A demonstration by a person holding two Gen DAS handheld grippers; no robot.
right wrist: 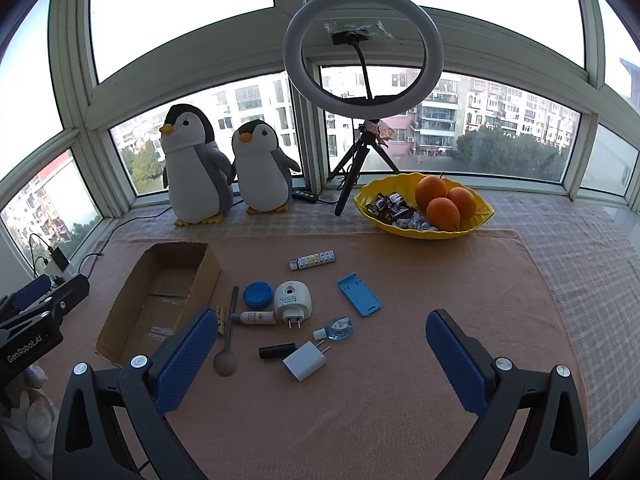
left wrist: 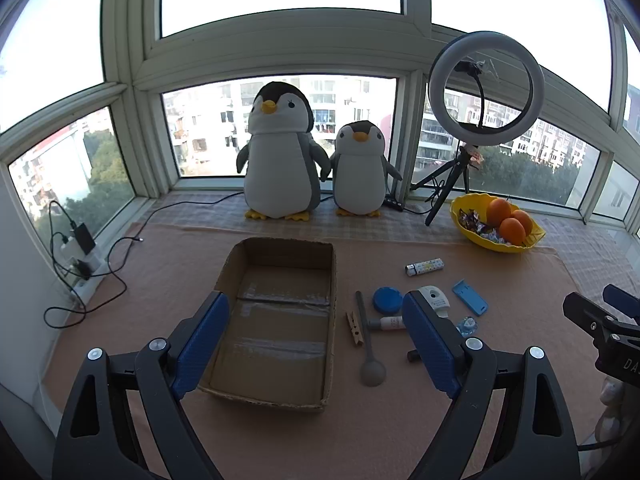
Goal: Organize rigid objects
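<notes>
An open cardboard box (left wrist: 276,320) (right wrist: 160,300) lies empty on the peach cloth. To its right lie small objects: a grey spoon (right wrist: 228,336) (left wrist: 368,344), a wooden clothespin (left wrist: 354,328), a blue round lid (right wrist: 256,294) (left wrist: 387,299), a white plug-in device (right wrist: 292,302), a small white tube (right wrist: 258,317), a blue phone stand (right wrist: 358,294) (left wrist: 470,297), a patterned lighter (right wrist: 312,260) (left wrist: 424,267), a white charger (right wrist: 304,360), a black cylinder (right wrist: 276,351) and a blue tape dispenser (right wrist: 338,328). My left gripper (left wrist: 316,340) is open above the box's right wall. My right gripper (right wrist: 320,360) is open above the charger.
Two plush penguins (left wrist: 280,152) (right wrist: 260,168) stand by the window. A ring light on a tripod (right wrist: 362,60) and a yellow bowl (right wrist: 472,228) with oranges and sweets stand at the back right. Cables and a power strip (left wrist: 80,256) lie at the left.
</notes>
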